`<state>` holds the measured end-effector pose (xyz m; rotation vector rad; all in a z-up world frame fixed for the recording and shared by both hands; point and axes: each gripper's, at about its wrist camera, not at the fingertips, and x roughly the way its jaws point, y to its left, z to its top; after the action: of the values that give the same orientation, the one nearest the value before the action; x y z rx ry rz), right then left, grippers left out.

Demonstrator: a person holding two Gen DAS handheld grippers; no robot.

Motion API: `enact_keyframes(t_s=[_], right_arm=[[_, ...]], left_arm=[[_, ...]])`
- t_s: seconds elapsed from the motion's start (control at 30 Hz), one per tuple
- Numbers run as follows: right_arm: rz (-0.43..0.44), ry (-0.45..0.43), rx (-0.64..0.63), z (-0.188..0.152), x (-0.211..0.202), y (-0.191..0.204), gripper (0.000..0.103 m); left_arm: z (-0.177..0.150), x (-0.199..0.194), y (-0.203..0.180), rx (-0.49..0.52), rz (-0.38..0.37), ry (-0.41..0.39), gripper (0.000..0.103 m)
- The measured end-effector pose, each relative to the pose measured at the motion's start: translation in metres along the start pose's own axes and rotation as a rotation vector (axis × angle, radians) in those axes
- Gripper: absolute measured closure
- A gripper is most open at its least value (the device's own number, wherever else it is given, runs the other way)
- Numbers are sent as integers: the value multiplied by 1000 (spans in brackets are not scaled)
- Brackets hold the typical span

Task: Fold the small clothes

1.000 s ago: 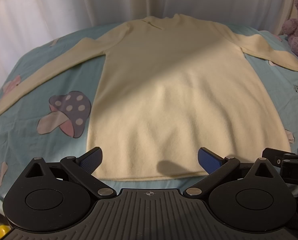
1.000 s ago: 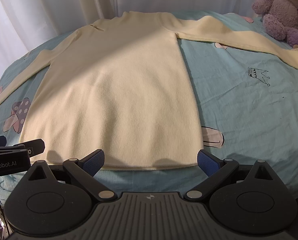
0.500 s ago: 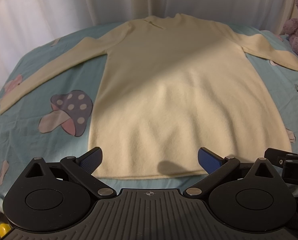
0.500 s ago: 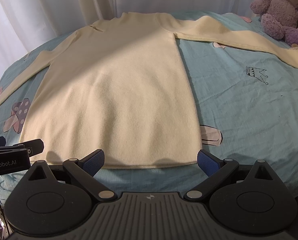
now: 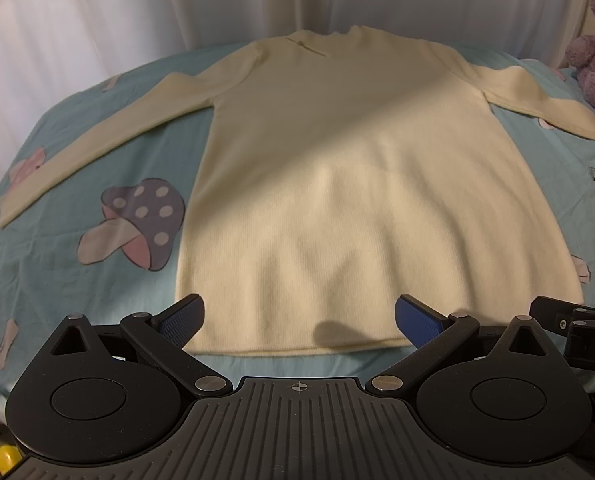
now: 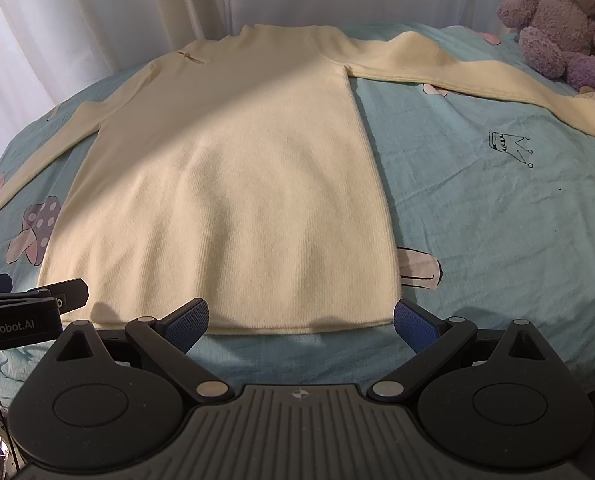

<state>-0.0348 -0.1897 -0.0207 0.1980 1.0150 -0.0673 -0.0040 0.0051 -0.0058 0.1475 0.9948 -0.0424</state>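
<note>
Bed [image 5: 77, 292]; sweater [image 5: 361, 184], neck toward curtain [image 5: 137, 8]

Bare sheet [image 6: 477, 208] flanks the sweater [image 6: 237, 184]; teddy bear [image 6: 561, 20] possibly crowds the far-right cuff.

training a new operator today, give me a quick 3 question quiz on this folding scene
1. True or false: the cream sweater lies flat with both sleeves spread out.
2. Which print lies beside the sweater's left edge in the left wrist view? A) crown B) mushroom C) star
3. Fill in: the purple teddy bear sits near the sweater's ____ sleeve end.

Key: 1 true. 2 B. 3 right. Both the left gripper and right gripper are open, holding nothing.
</note>
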Motion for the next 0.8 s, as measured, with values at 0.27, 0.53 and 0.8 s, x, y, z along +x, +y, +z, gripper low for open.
enact_keyframes(t_s=[0.27, 0.53, 0.8], right_arm=[[1, 0, -1, 0, 0, 0, 4], [1, 1, -1, -1, 0, -1, 4], [0, 0, -2, -2, 0, -1, 4]], left_arm=[[0, -1, -1, 1, 0, 4, 0], [0, -1, -2, 1, 1, 5, 0], [-1, -1, -2, 0, 0, 5, 0]])
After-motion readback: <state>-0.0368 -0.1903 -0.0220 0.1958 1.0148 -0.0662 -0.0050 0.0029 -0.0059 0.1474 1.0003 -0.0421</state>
